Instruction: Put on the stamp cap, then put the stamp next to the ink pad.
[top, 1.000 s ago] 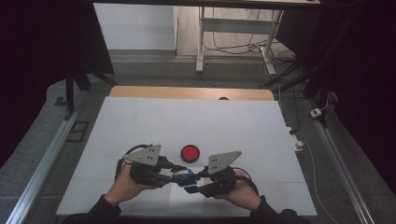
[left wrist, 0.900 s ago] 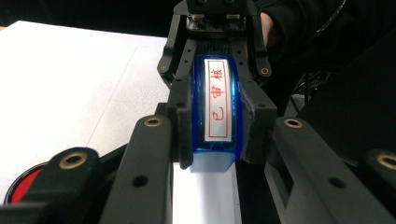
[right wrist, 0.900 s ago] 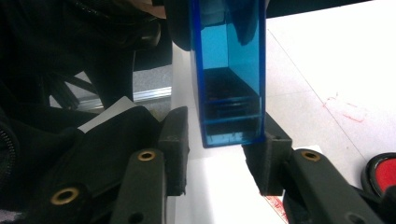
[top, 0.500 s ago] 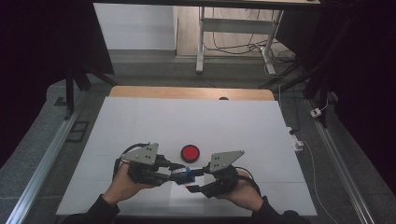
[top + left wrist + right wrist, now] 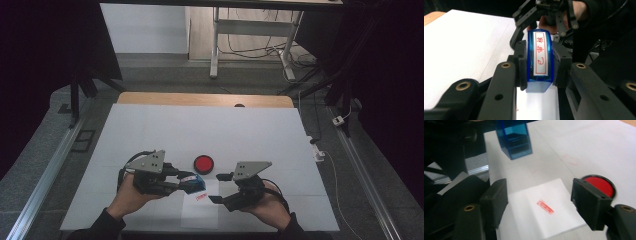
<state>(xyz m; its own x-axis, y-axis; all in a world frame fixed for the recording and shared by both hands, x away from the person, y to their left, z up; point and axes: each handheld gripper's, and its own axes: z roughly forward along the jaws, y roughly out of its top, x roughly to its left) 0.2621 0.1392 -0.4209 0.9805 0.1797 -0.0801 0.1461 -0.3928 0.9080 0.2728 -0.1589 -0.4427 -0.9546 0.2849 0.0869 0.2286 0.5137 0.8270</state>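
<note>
One desk (image 5: pixel 150 130) carries everything, its top covered in white with a strip of bare wood along the far edge. On it lies one white paper sheet (image 5: pixel 200 212), close to the near edge and about midway along it, bearing one small red stamp imprint (image 5: pixel 201 196); in the right tool's view the imprint (image 5: pixel 545 206) sits near the middle of the sheet (image 5: pixel 554 220). Just beyond the sheet, toward the desk's middle, stands one round ink pad (image 5: pixel 204 163), a shallow black-rimmed dish with a red pad inside it and no lid on it. There is one blue self-inking stamp (image 5: pixel 194 182), raised off the desk just above the sheet's far left corner. Two tools are in use, one in each hand. The left tool (image 5: pixel 192 182) is clamped tight on the stamp (image 5: pixel 539 58), one pad on each side, its label of red characters facing the camera. The right tool (image 5: pixel 219 188) hangs over the sheet's right side, its jaws well apart after just opening, with nothing between them; the sheet shows through the gap (image 5: pixel 539 202).
</note>
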